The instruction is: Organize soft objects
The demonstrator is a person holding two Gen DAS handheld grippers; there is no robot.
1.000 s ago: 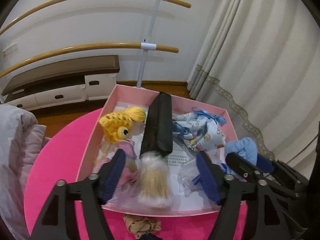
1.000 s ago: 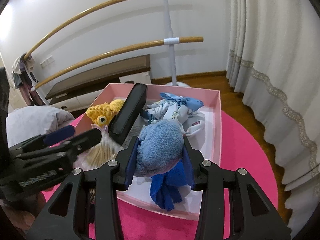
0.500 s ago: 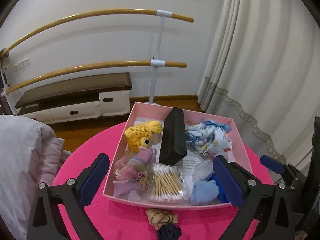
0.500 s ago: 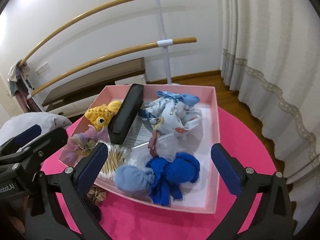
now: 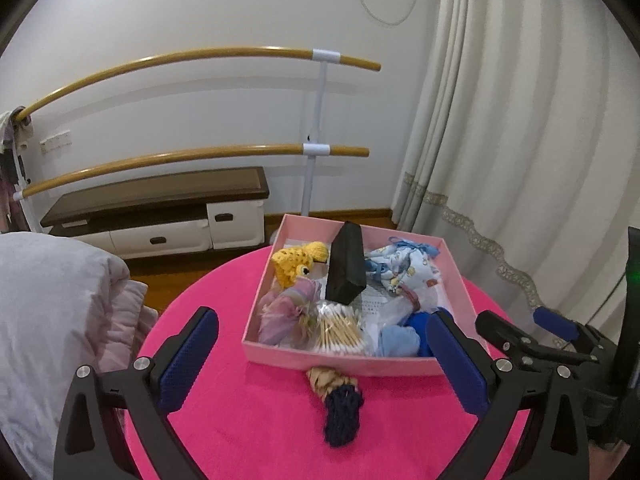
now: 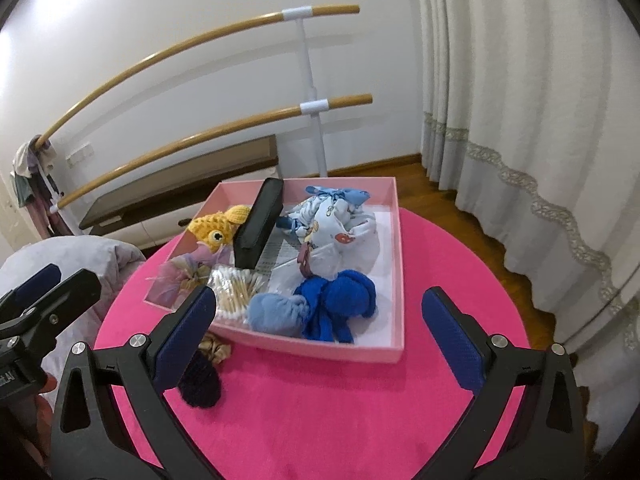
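A pink box (image 5: 340, 360) (image 6: 312, 350) stands on the round pink table (image 5: 260, 420). It holds a yellow crochet fish (image 5: 294, 260), a black case (image 5: 346, 268), a printed cloth (image 6: 332, 216), a purple fabric flower (image 5: 284, 312), a bag of cotton swabs (image 5: 338, 328), a light blue sock (image 6: 276, 312) and a dark blue cloth (image 6: 344, 300). In front of the box lie a tan scrunchie (image 5: 326, 378) and a navy knit piece (image 5: 342, 412). My left gripper (image 5: 322, 316) and right gripper (image 6: 320, 294) both hang wide open and empty, back from the box's near wall.
Grey-pink bedding (image 5: 52, 300) lies against the table's left side. Behind the table are two wooden wall bars (image 5: 224, 154) on a white post and a low cabinet (image 5: 160, 216). A cream curtain (image 5: 500, 140) hangs on the right over wooden floor.
Both grippers opened and drew back from the box. The left let go of the cotton swab bag and the right let go of the light blue sock; both now lie in the box.
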